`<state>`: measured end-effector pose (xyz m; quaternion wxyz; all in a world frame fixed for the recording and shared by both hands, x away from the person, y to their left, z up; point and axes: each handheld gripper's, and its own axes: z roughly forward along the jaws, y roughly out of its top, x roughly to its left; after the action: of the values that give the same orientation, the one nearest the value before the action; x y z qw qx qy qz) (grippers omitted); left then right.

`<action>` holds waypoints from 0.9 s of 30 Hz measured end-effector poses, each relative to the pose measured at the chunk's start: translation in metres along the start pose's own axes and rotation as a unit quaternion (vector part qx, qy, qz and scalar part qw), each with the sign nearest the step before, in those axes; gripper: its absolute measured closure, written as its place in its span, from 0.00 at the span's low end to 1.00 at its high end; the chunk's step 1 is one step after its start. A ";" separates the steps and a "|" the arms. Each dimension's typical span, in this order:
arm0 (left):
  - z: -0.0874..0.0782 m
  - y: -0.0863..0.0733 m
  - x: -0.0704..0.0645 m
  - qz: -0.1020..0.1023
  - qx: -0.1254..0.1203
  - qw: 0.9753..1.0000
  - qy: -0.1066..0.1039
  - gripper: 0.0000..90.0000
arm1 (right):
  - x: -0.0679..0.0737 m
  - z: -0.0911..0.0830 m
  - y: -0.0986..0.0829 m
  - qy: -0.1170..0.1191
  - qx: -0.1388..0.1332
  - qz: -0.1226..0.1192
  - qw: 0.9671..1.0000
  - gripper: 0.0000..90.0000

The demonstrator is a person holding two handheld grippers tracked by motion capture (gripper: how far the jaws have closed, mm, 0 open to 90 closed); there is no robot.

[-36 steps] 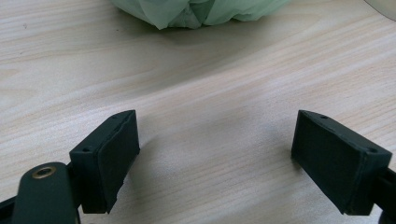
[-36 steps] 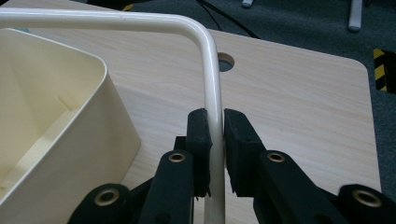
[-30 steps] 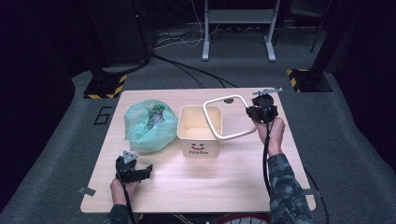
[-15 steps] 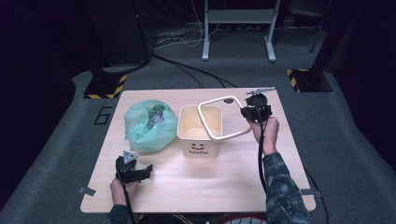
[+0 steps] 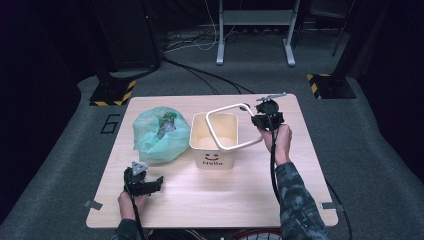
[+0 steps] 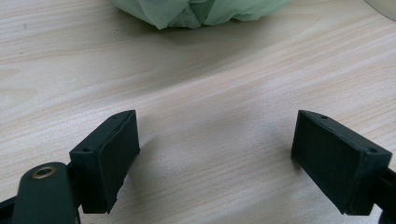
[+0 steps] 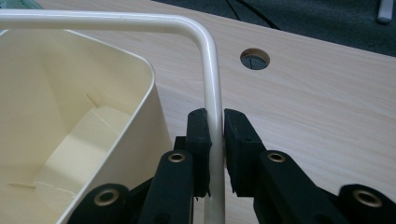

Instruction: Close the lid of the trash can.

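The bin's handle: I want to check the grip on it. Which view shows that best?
The right gripper view: the handle runs clamped between the right gripper. The high view shows the whole loop, small. The left gripper view faces bare table.

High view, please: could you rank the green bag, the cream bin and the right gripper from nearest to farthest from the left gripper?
From the left gripper, at the table's near left corner:
1. Green bag, just beyond it on the left side.
2. Cream bin, mid-table, to its right.
3. Right gripper, far right, fingers shut on the white frame over the bin.
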<state>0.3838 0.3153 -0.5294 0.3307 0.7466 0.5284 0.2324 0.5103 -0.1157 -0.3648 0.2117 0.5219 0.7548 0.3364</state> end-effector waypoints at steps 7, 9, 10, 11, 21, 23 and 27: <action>0.000 0.000 0.000 0.000 0.000 1.000 0.000 0.16 | 0.009 0.006 0.003 0.007 0.005 -0.001 1.000 0.90; 0.000 0.000 0.000 0.001 0.000 1.000 0.000 0.16 | 0.011 0.008 0.004 0.009 0.006 -0.004 1.000 0.90; 0.000 0.000 0.000 0.001 0.000 1.000 0.000 0.16 | 0.012 0.009 0.004 0.010 0.008 -0.004 1.000 0.90; 0.000 0.000 0.000 0.002 0.000 1.000 0.000 0.16 | 0.013 0.009 0.004 0.011 0.009 -0.002 1.000 0.90; 0.000 0.000 0.000 0.002 0.000 1.000 -0.001 0.16 | 0.022 0.017 0.006 0.018 0.021 -0.004 1.000 0.90; 0.000 0.000 0.000 0.002 0.000 1.000 -0.001 0.16 | 0.024 0.019 0.007 0.018 0.024 -0.005 1.000 0.90; 0.000 0.000 0.000 0.002 0.000 1.000 -0.001 0.16 | 0.027 0.020 0.009 0.022 0.026 -0.002 0.999 0.89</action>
<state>0.3837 0.3152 -0.5293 0.3308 0.7476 0.5268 0.2327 0.5193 -0.0834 -0.3711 0.1823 0.5182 0.7686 0.3278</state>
